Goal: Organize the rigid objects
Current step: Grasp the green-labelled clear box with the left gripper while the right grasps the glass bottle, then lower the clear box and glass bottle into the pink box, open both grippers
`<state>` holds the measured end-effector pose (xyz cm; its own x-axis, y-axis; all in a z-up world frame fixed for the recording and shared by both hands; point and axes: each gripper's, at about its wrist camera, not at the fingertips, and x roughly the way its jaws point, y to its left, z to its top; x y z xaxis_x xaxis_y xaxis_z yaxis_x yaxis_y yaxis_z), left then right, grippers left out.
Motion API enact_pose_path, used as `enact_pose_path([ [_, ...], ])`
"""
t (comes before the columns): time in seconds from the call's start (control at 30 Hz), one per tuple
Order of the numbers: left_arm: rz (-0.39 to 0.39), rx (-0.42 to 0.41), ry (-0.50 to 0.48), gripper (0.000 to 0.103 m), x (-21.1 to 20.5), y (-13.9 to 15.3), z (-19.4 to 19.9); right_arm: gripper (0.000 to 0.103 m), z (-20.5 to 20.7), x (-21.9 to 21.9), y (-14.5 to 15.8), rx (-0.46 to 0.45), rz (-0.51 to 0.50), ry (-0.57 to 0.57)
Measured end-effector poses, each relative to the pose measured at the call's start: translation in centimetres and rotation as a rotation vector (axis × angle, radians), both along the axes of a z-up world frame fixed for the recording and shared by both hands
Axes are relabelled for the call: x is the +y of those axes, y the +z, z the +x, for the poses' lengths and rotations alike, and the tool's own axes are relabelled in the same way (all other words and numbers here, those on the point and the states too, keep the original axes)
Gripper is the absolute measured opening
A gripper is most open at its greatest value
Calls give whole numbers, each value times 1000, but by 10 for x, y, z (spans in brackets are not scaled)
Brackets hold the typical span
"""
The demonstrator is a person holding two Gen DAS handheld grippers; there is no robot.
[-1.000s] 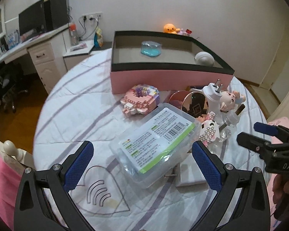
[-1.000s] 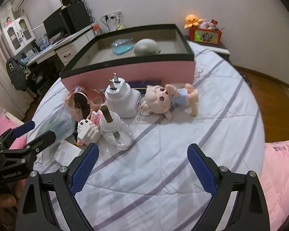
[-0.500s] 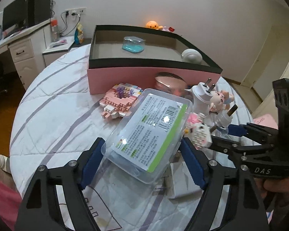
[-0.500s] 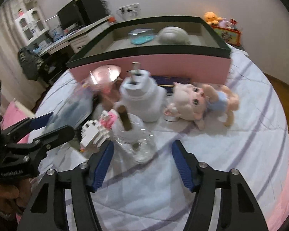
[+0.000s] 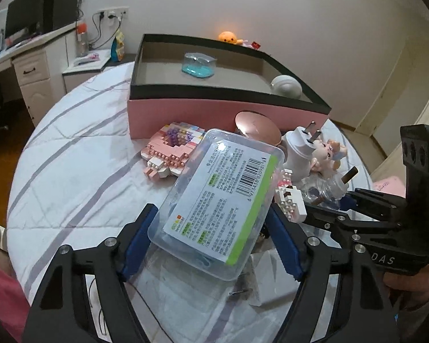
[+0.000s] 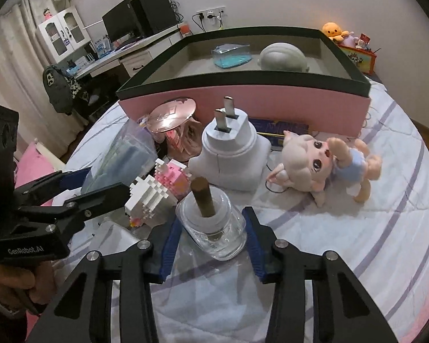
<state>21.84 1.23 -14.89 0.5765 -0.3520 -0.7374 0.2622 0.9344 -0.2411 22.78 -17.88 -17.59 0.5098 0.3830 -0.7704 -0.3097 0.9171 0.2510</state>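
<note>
Bracketing the glass bottle, the right hand-held gripper has just been closing and its pads look pressed to both sides; the left hand-held gripper clamps the plastic case across its width, long axis pointing ahead toward the pink box beyond.

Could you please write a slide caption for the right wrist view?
Right gripper closing its fingers around a glass bottle beside a white plug.

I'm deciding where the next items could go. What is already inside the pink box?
Inside the pink box: a clear blue-bottomed container and a white domed object. The near wall hides the floor just behind it.
</note>
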Motion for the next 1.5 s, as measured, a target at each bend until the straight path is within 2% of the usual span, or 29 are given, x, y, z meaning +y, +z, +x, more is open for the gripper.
enact_pose_path([
  [0.27,15,-58,-2,77,-3,16,-13,43,-11,-18,13,-27,14,-18],
  [0.43,47,-10,-7,79,-10,2,-3,43,-13,-18,9,-11,15,-13],
  [0.53,-12,19,5,81,-4,-5,7,44,-13,-16,7,2,20,-15],
  [0.63,-31,23,-9,76,-3,-7,11,43,-12,-19,6,7,22,-20],
  [0.97,14,-71,-28,72,-10,15,-6,43,-14,-20,10,-5,21,-32],
  [1.17,3,-95,-17,72,-5,26,-12,43,-12,-21,15,-16,21,-40],
  [1.5,5,-177,-3,72,1,58,-14,43,-11,-24,44,-74,42,-27],
])
